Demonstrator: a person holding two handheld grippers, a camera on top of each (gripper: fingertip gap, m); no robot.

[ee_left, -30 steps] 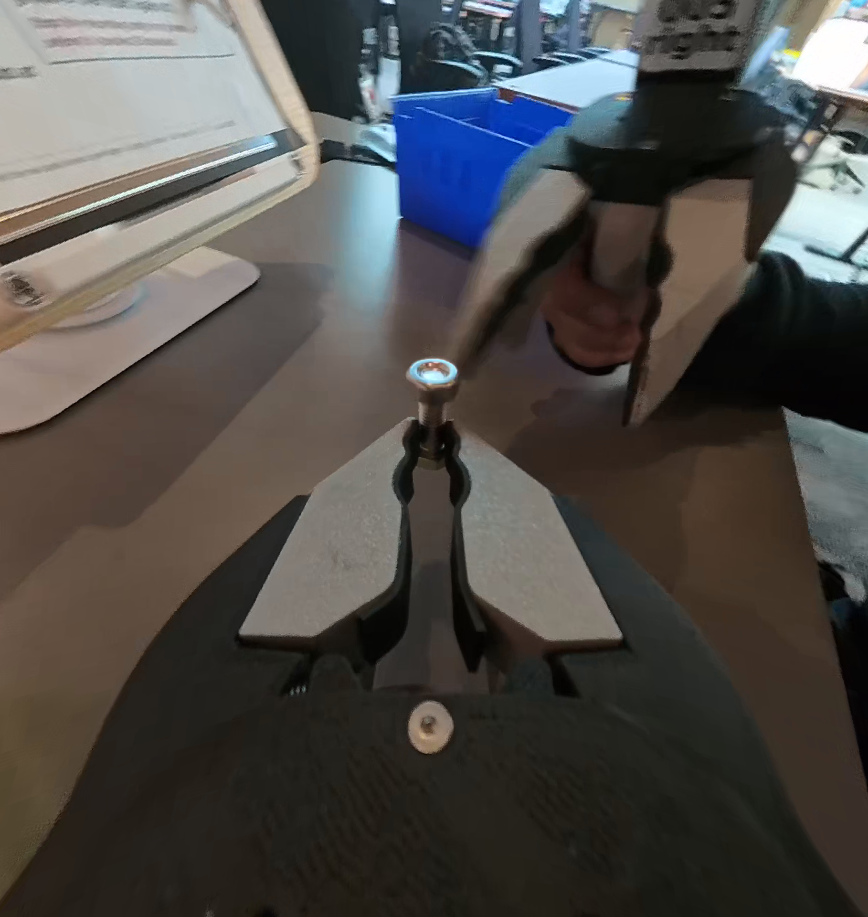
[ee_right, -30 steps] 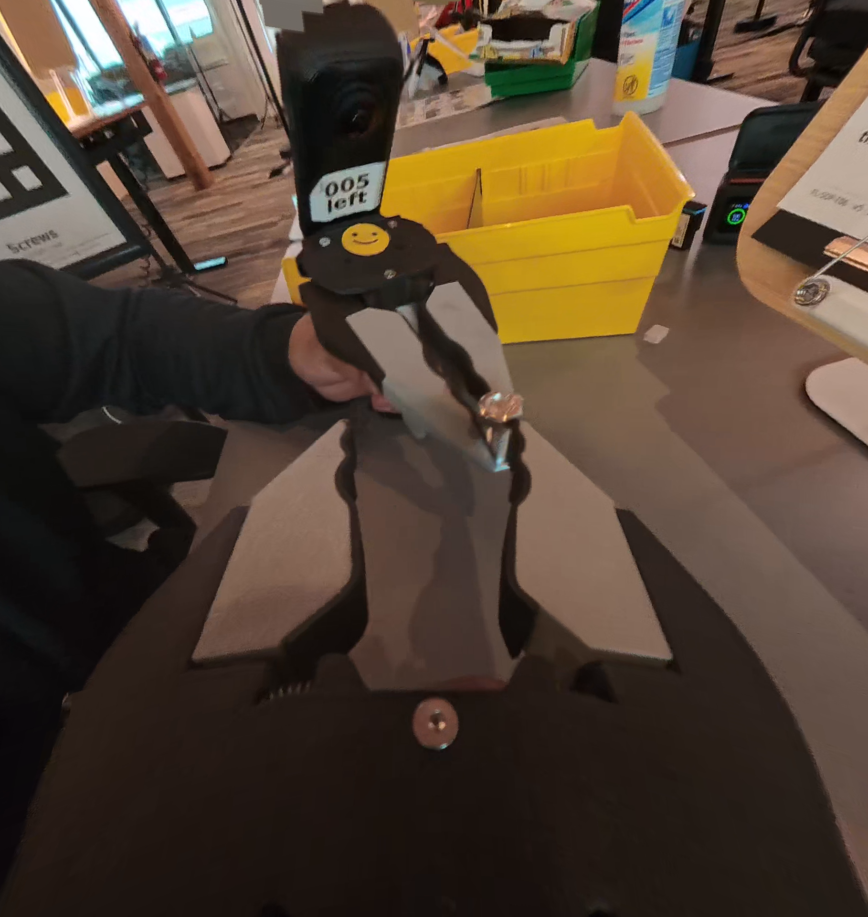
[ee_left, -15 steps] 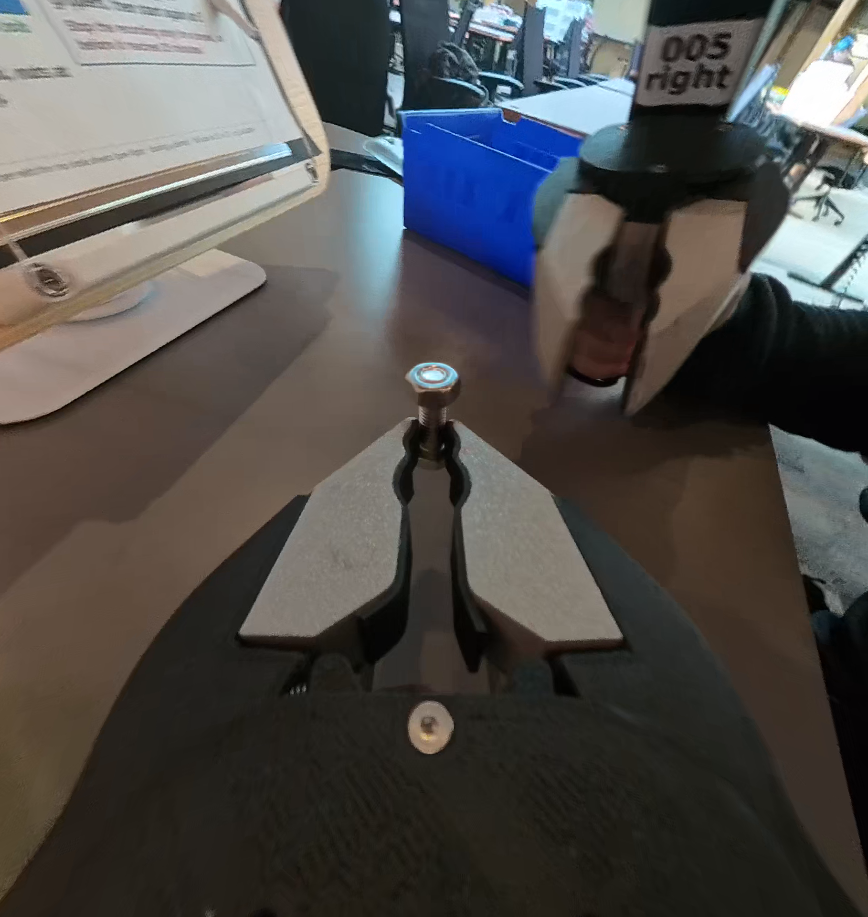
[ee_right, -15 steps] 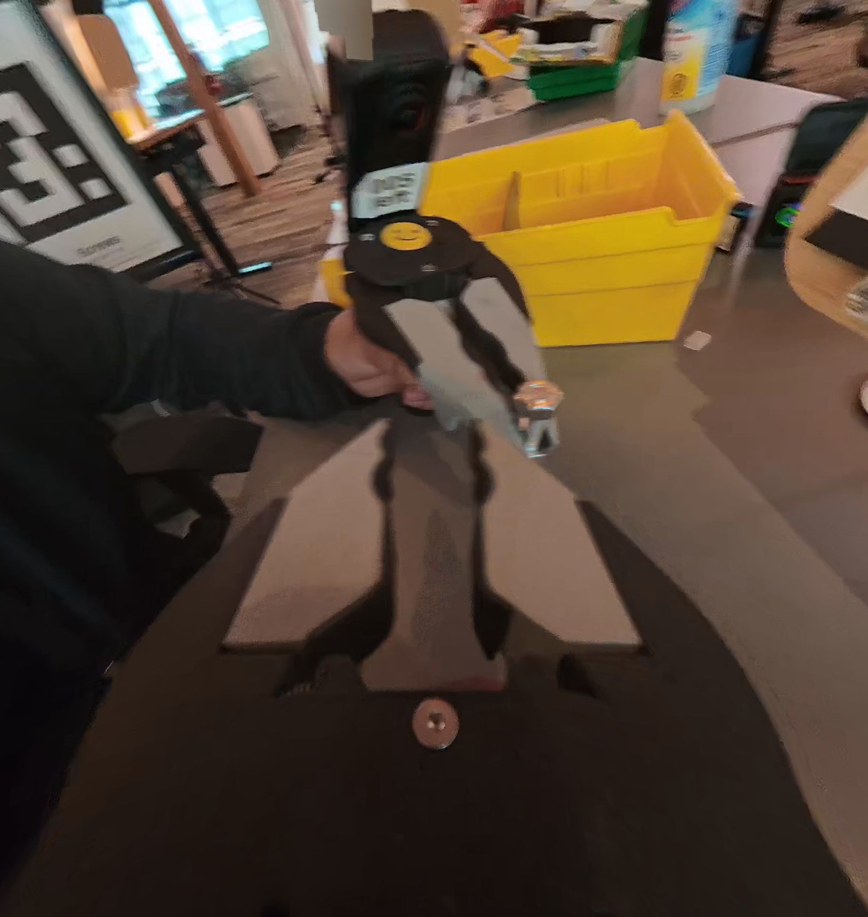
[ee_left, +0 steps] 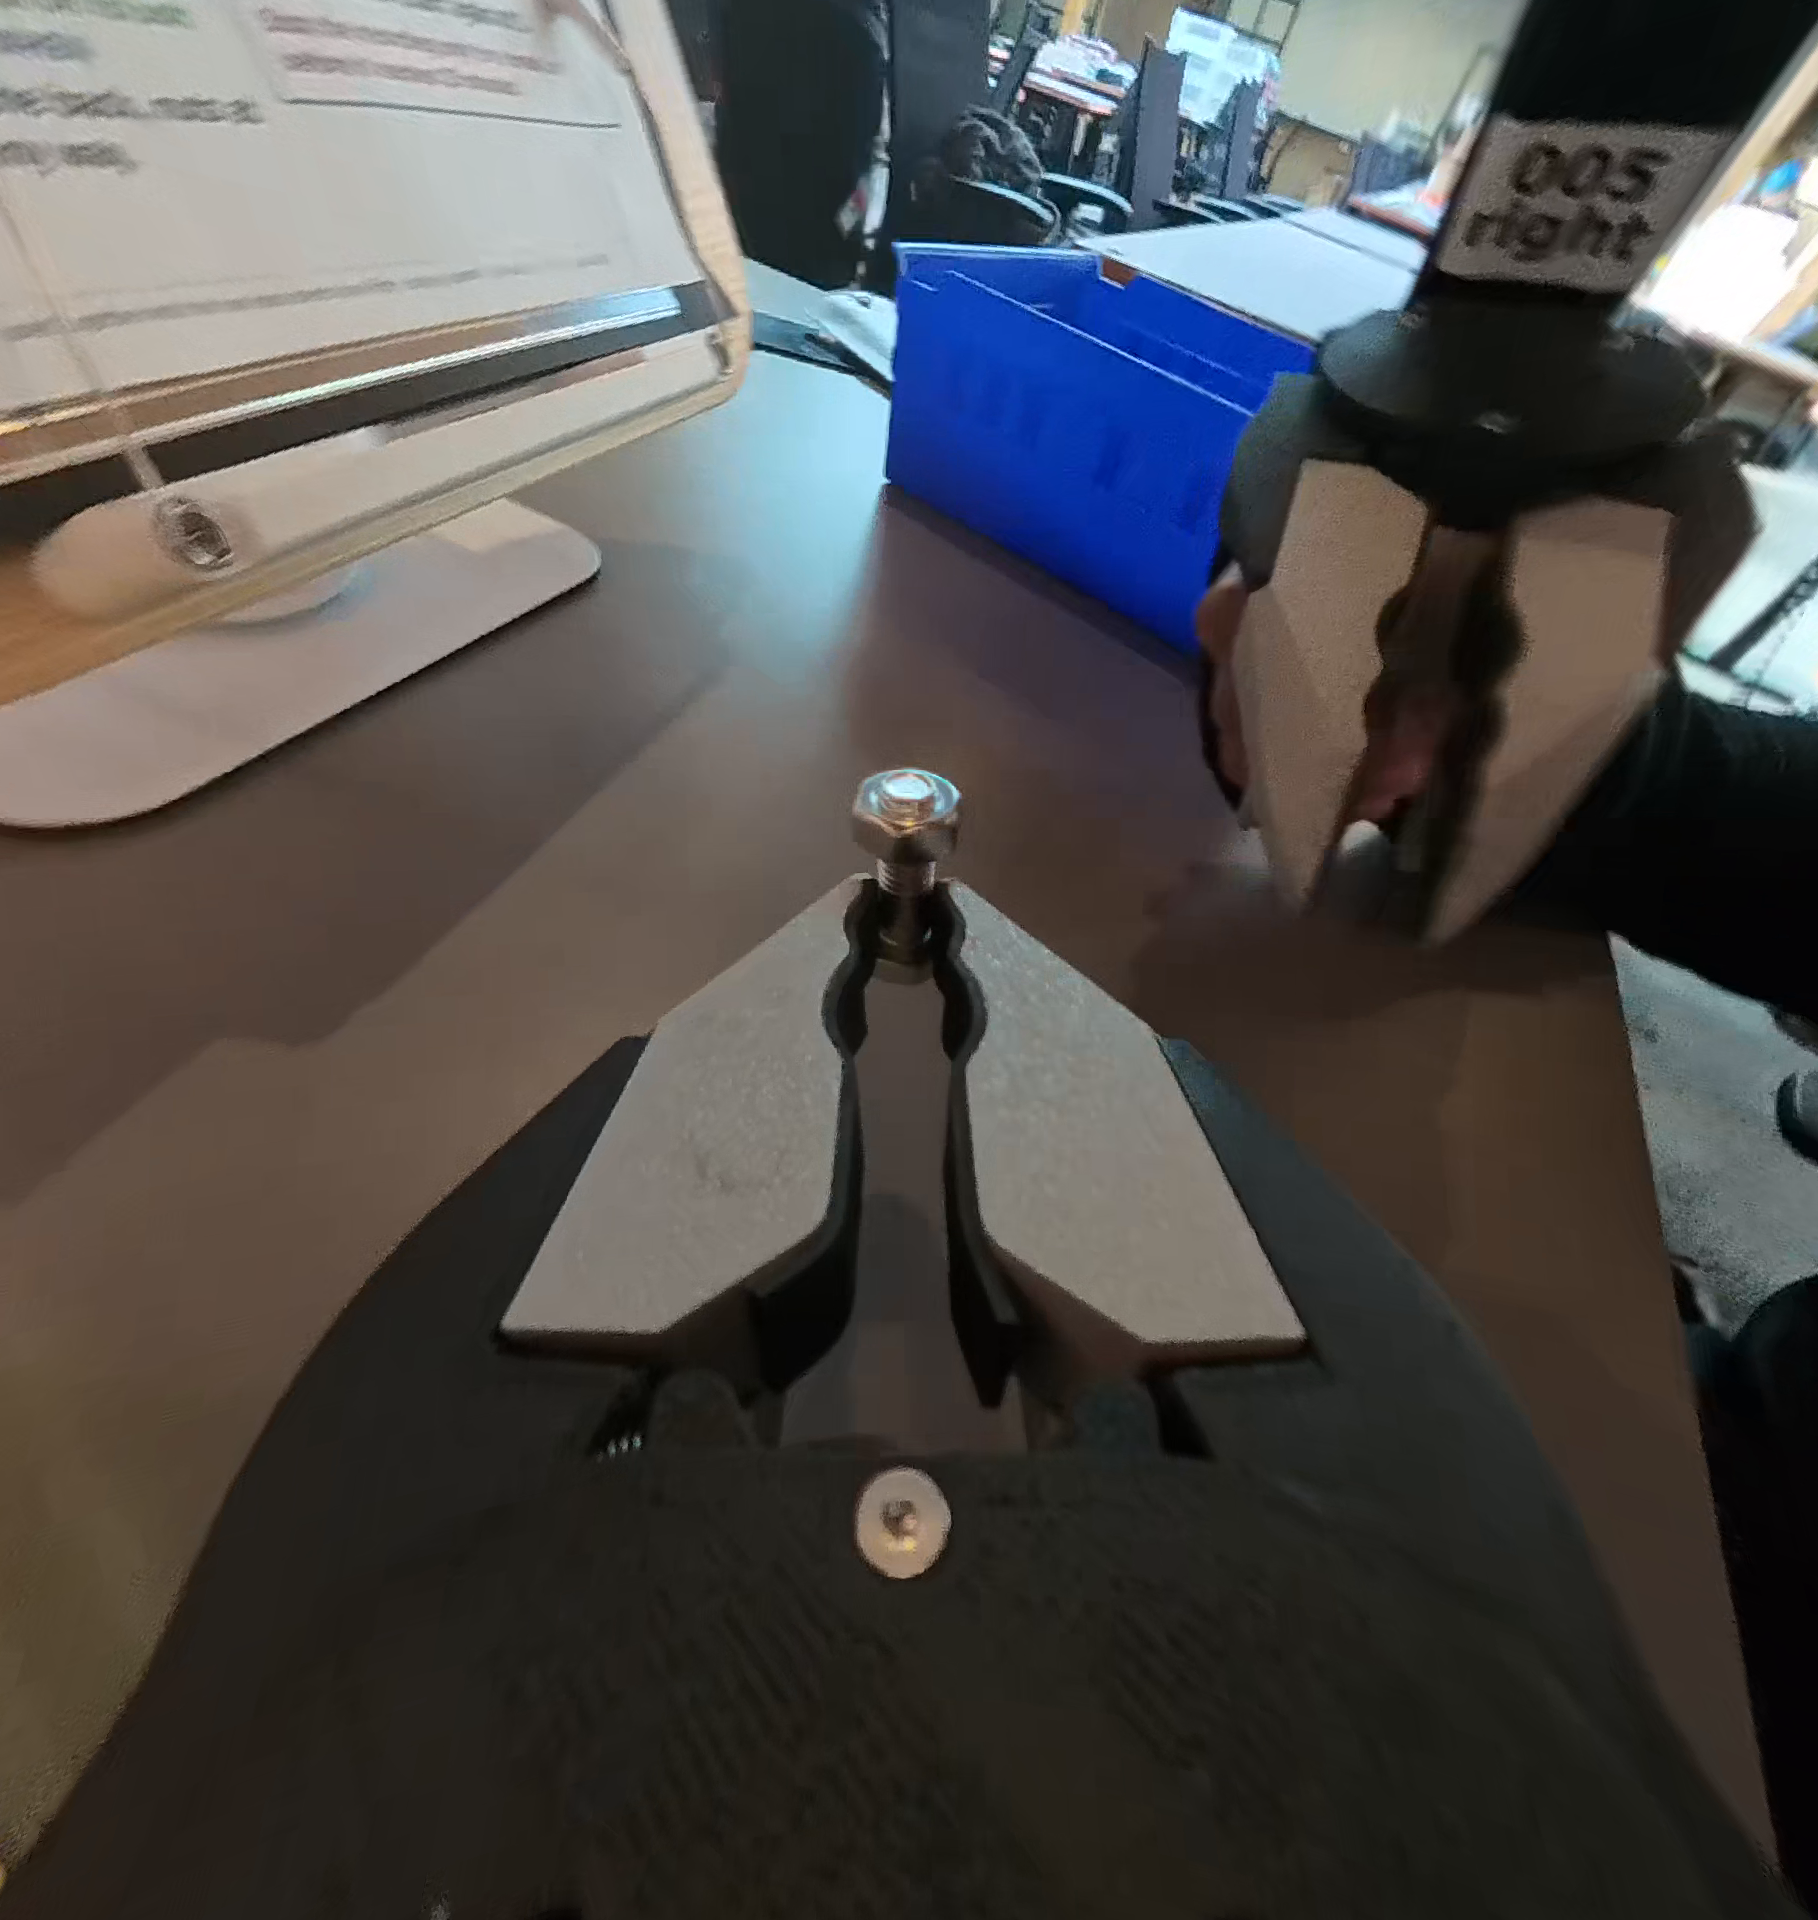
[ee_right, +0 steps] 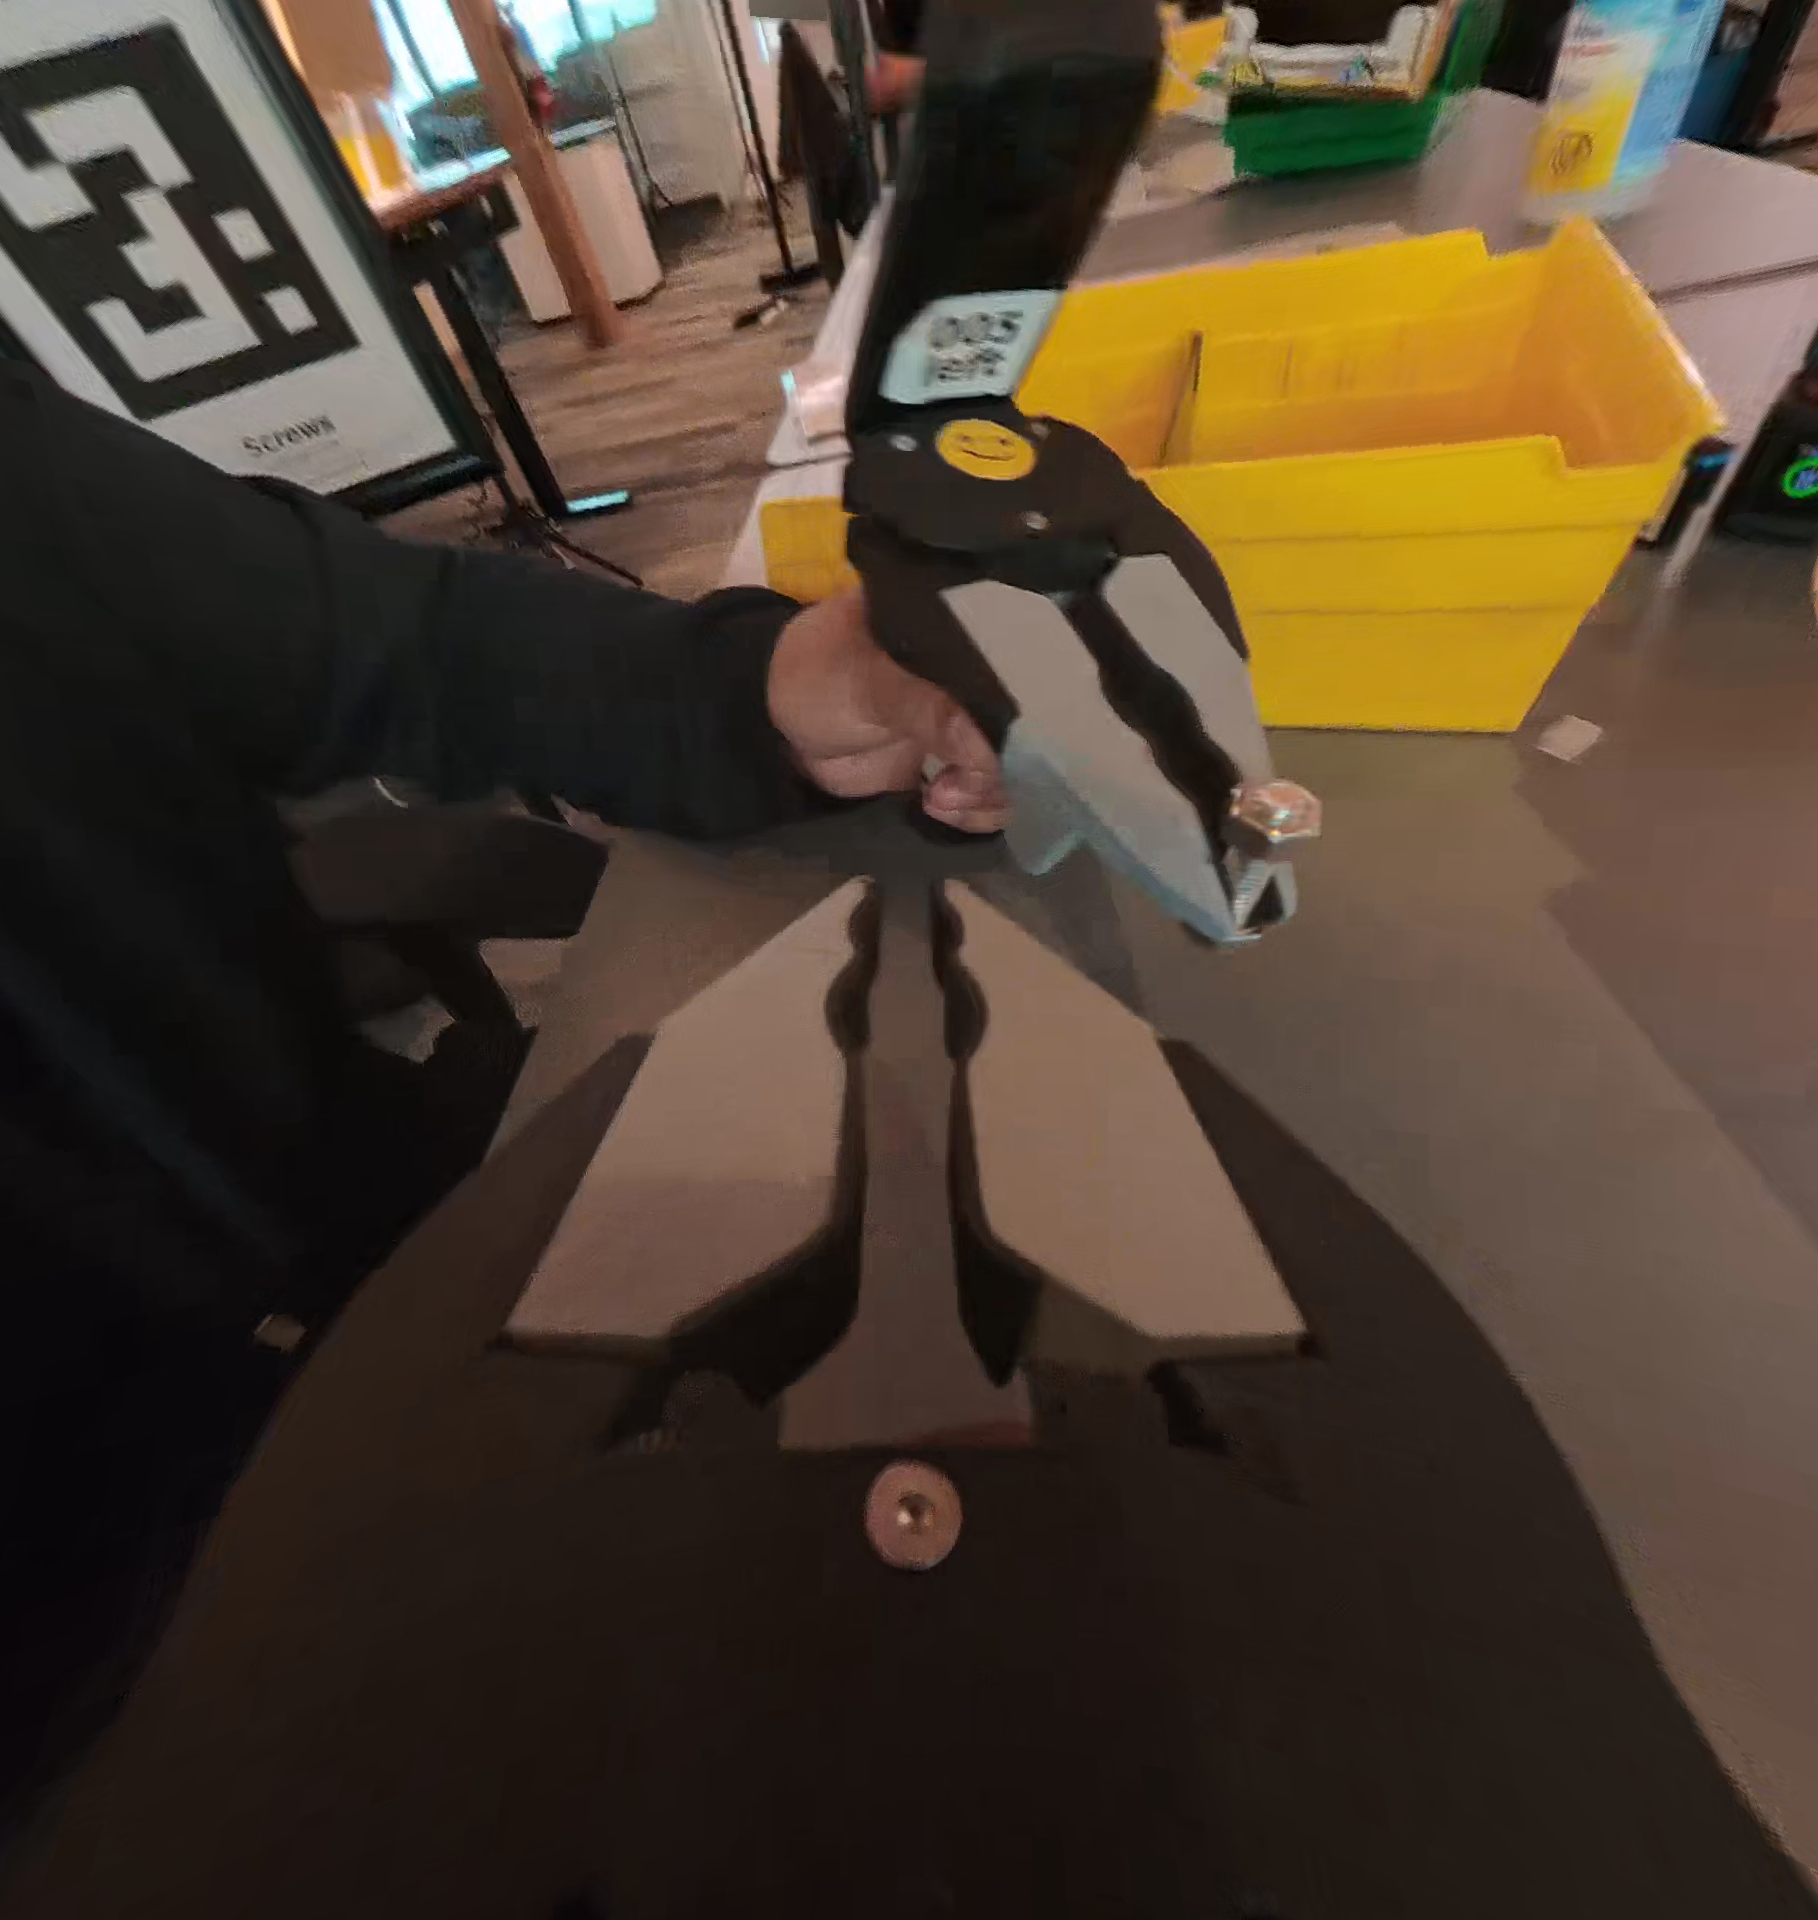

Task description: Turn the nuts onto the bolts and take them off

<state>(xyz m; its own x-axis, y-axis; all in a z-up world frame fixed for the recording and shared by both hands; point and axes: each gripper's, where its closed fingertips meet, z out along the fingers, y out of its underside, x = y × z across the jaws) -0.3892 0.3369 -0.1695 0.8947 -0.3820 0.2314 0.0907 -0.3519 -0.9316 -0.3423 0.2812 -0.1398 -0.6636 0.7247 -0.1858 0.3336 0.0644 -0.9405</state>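
While the bolt (ee_left: 903, 894) is clamped by its lower shank between the tips of the left gripper (ee_left: 901, 925), its long axis is carried forward along the gripper's fingers, so that the threaded end points away from the gripper body and up from the table (ee_left: 385, 935). A hexagonal nut (ee_left: 907, 816) is seen seated at that far end of the bolt, with the bright tip of the shank showing in its centre. In the right wrist view the same bolt (ee_right: 1260, 873) is shown standing close to upright, the nut (ee_right: 1274, 816) on top and the shank gripped below it by the left gripper (ee_right: 1243, 904), which is held by a hand (ee_right: 863, 717) in a dark sleeve. The right gripper (ee_right: 900, 904) is seen nearly clenched on nothing, only a narrow slot being left between its fingers; whether the tips quite meet cannot be told. Relative to the bolt, the right gripper (ee_left: 1372, 914) is found off to the right and well apart, its fingers pointed downward at the table. A blue bin (ee_left: 1061, 457) is placed beyond the bolt, and a white stand with a clear document holder (ee_left: 292, 312) lies to the left of the bolt. A yellow bin (ee_right: 1404, 520) is seen behind the bolt in the right wrist view.
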